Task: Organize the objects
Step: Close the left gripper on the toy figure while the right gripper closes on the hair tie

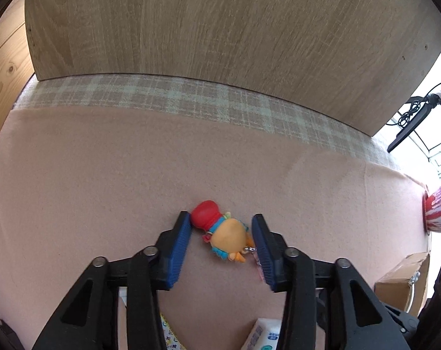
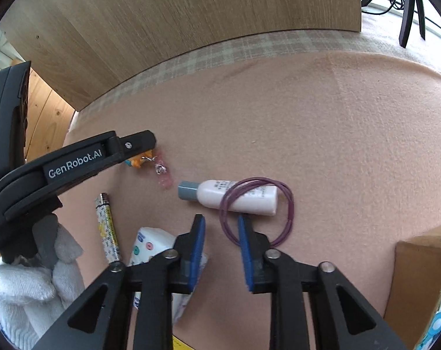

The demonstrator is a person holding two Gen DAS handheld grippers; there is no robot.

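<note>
Your left gripper (image 1: 220, 227) is down at the pink felt mat (image 1: 103, 175) with jaws spread around the toy keychain figure (image 1: 225, 237): red cap touching or just beside the left pad, body just short of the right pad, nothing pinched yet. I read this as the pick step on the figure. Next move: close squarely on the orange body, not the rounded cap, which could squirt out; mind the metal ring and pink tag trailing by the right pad. Your right gripper (image 2: 222, 224) hangs with jaws spread and empty, its right fingertip inside the purple hair-tie loop (image 2: 257, 213), which is draped over the white lotion bottle (image 2: 235, 197). Only the right view shows the bottle, loop, pencil (image 2: 108, 227), tissue pack (image 2: 150, 245) and your gloved hand (image 2: 31, 285). Only the left view shows the figure between the pads, plus a red-and-white cup (image 1: 437, 213) at the mat's far right. The cardboard box (image 2: 418, 277) appears in both; probably the drop target, but I can't confirm.
</note>
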